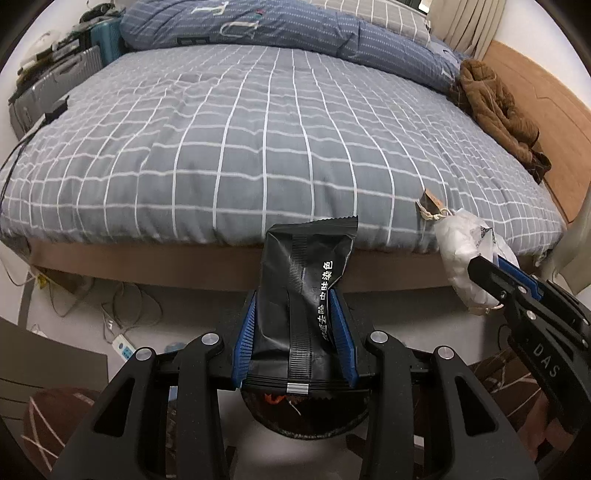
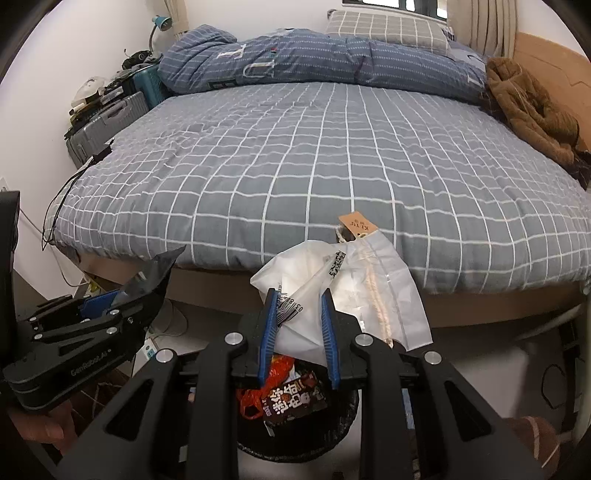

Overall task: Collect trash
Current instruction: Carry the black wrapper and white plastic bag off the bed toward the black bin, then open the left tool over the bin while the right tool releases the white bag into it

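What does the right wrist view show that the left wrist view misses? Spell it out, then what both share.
Only the right wrist view shows the contents of the trash bin, a red wrapper and a dark printed packet, plus the blue lamp and the barcode on the white plastic bag. Only the left wrist view shows the white lettering on the black wrapper and the power strip on the floor. Both share the checked bed, the brown jacket, the suitcases, the paper tag, and both grippers gripping their trash.
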Action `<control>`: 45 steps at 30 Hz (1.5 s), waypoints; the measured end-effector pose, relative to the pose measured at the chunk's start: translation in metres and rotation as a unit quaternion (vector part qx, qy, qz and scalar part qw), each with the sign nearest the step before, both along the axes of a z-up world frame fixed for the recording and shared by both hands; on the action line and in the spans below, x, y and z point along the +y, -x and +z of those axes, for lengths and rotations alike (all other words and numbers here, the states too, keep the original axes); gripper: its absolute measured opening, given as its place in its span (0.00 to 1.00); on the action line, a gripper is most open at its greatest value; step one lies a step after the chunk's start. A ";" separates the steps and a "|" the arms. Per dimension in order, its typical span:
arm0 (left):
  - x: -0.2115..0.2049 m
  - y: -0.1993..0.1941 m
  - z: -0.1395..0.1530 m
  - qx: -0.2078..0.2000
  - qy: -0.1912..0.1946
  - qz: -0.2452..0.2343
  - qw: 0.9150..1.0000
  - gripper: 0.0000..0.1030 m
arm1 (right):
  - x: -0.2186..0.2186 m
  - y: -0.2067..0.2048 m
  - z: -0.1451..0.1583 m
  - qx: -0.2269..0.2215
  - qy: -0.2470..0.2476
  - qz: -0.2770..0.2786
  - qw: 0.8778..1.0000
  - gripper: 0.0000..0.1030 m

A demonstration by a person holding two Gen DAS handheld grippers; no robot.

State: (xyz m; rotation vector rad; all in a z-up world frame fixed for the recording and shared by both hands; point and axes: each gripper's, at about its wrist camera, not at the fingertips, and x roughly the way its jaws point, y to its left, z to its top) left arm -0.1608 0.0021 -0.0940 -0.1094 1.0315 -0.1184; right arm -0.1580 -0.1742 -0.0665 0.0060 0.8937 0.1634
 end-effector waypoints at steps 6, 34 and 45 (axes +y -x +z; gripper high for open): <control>0.004 0.007 -0.016 0.021 0.003 0.007 1.000 0.36 | -0.004 0.005 -0.020 0.029 0.004 -0.009 1.000 0.22; -0.043 -0.041 -0.172 0.143 -0.029 -0.061 0.987 0.38 | -0.010 -0.043 -0.161 0.170 0.032 -0.010 0.985 0.23; -0.045 -0.036 -0.162 0.113 -0.052 -0.056 0.991 0.80 | -0.013 -0.043 -0.163 0.169 0.021 -0.014 0.985 0.23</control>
